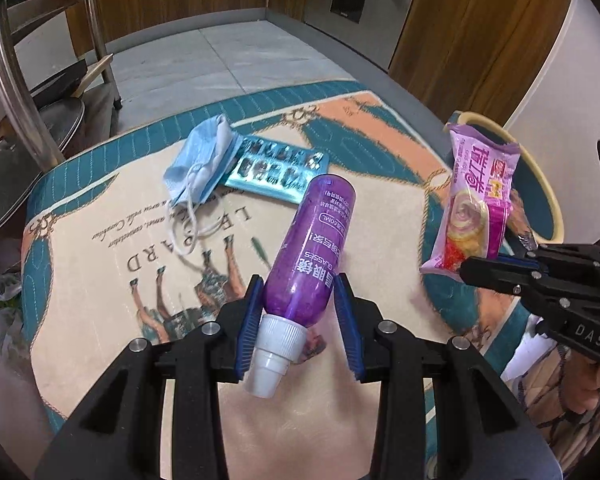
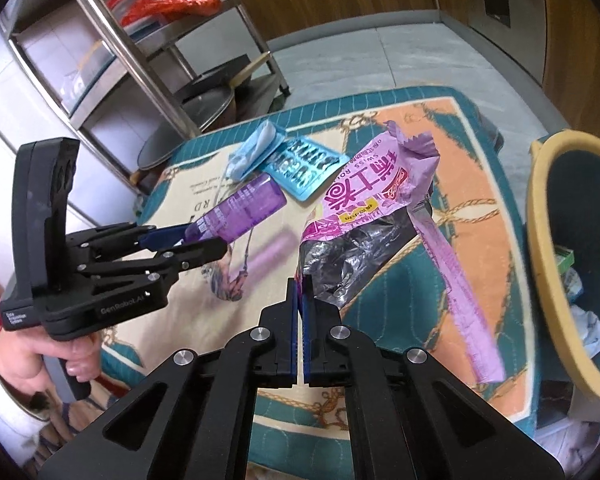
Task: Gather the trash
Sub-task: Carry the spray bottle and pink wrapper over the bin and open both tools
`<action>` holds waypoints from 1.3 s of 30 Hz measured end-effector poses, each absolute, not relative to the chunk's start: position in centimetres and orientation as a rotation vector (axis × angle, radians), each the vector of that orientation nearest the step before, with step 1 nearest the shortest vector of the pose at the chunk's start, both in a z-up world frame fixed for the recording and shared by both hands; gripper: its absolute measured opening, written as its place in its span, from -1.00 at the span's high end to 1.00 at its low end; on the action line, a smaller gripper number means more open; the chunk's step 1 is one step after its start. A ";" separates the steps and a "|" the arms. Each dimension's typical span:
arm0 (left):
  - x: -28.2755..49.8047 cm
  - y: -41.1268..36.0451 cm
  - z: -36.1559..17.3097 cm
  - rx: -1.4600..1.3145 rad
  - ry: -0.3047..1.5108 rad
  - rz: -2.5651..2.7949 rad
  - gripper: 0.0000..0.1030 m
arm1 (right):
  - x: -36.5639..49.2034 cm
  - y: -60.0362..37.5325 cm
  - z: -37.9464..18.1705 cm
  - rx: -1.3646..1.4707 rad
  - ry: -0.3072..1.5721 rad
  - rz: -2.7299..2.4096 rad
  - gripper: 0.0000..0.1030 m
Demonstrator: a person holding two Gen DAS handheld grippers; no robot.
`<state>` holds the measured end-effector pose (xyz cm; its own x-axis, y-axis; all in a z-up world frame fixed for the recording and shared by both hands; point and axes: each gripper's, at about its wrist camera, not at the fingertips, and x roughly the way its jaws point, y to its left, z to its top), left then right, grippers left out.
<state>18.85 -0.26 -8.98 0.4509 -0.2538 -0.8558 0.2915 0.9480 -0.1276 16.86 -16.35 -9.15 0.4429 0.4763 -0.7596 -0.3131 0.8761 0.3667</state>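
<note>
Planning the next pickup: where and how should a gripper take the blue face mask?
Pinch the face mask by its bunched near edge, where the ear loops trail. Come from above: it lies flat on the mat, its far edge overlapping the blister pack.

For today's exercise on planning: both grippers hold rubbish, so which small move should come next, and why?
Probably swing the right gripper rightward over the bin and release. Its fingers already pinch the torn purple wrapper, and the bin stands open just beside it. The left gripper holds the purple bottle farther off.
</note>
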 end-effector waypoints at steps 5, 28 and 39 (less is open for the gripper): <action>19.1 -1.8 -8.3 0.046 1.039 -0.361 0.30 | 16.4 -17.8 -8.2 0.184 0.961 0.467 0.95; 20.4 -9.3 -5.6 0.050 0.998 -0.450 0.30 | 15.5 -27.3 -5.6 0.297 0.847 0.337 0.95; 21.2 -13.6 -4.5 0.028 0.975 -0.486 0.30 | 15.5 -31.0 -4.7 0.244 0.858 0.264 0.95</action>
<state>21.23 -13.55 -4.48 0.4627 -0.3835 -0.7993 0.4078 0.8926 -0.1922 15.47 -31.03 -4.67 0.6256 0.3252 -0.7091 -0.1305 0.9398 0.3159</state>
